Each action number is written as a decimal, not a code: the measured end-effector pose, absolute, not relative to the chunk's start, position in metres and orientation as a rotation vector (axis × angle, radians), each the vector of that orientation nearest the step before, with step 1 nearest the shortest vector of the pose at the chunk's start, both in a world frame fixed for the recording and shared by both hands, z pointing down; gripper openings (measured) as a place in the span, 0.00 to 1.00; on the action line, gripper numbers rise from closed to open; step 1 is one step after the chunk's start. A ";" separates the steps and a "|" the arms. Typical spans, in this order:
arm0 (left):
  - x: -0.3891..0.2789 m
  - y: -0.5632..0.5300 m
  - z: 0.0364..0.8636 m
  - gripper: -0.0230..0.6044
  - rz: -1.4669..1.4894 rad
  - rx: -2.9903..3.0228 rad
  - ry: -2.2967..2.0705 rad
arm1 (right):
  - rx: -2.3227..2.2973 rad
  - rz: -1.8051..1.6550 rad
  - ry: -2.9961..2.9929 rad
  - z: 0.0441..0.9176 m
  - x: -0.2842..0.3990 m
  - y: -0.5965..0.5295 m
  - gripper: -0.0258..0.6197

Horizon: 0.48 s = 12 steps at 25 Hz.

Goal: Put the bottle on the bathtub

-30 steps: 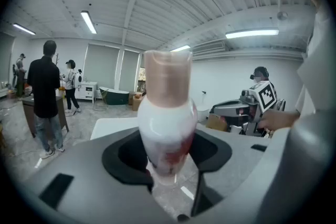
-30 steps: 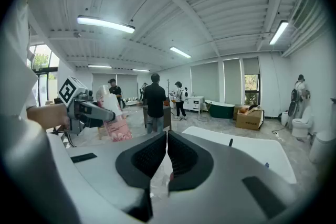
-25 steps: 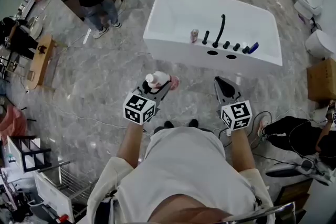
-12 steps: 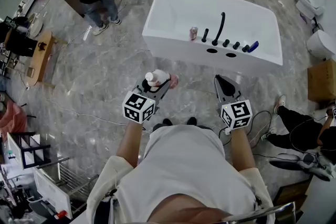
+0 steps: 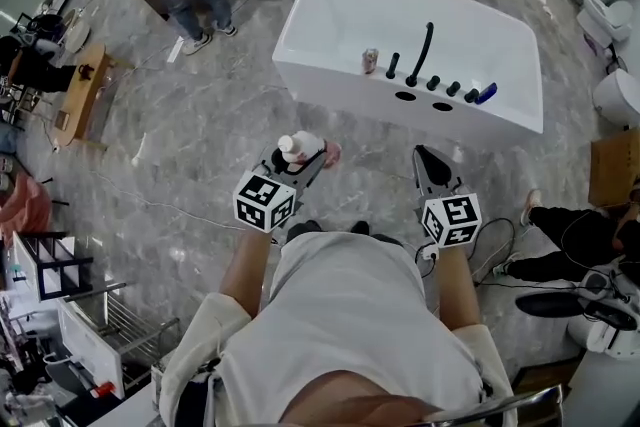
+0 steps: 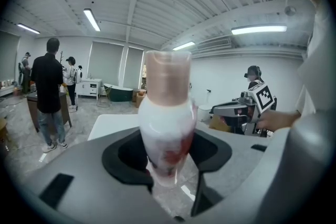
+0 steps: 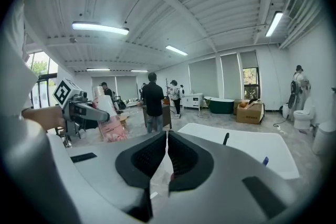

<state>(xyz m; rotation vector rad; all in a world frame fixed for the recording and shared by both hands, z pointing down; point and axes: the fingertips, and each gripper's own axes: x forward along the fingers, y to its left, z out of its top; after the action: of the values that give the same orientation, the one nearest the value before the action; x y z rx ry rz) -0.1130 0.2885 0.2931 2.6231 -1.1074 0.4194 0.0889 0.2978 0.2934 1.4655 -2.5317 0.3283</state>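
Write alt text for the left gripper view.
The left gripper clamps a white, tan-capped bottle between its jaws, centre frame. Behind it are a white bathtub and, at left, a person in black.

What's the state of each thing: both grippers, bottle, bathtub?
Left gripper: jaws shut on the bottle.
Right gripper: jaws together, nothing between them.
Bottle: held upright, cap up, over the floor, not yet on the bathtub.
Bathtub: no water visible inside.
Faucet: upright on the near rim, no water running.
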 end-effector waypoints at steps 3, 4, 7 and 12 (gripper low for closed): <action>-0.104 0.288 0.297 0.39 0.416 2.611 -1.132 | 1.443 0.344 -2.540 0.302 0.099 0.295 0.09; -0.102 0.288 0.300 0.39 0.414 2.607 -1.141 | 1.434 0.345 -2.544 0.305 0.101 0.294 0.09; -0.096 0.290 0.307 0.39 0.410 2.590 -1.167 | 1.416 0.348 -2.562 0.312 0.107 0.292 0.09; -0.088 0.290 0.311 0.39 0.403 2.570 -1.188 | 1.389 0.345 -2.589 0.314 0.112 0.288 0.09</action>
<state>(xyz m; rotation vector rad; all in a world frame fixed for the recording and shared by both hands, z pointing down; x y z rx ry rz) -0.0879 0.2905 0.3114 2.5696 -1.1885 0.4034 0.1124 0.2876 0.3142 1.3886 -2.5891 0.3455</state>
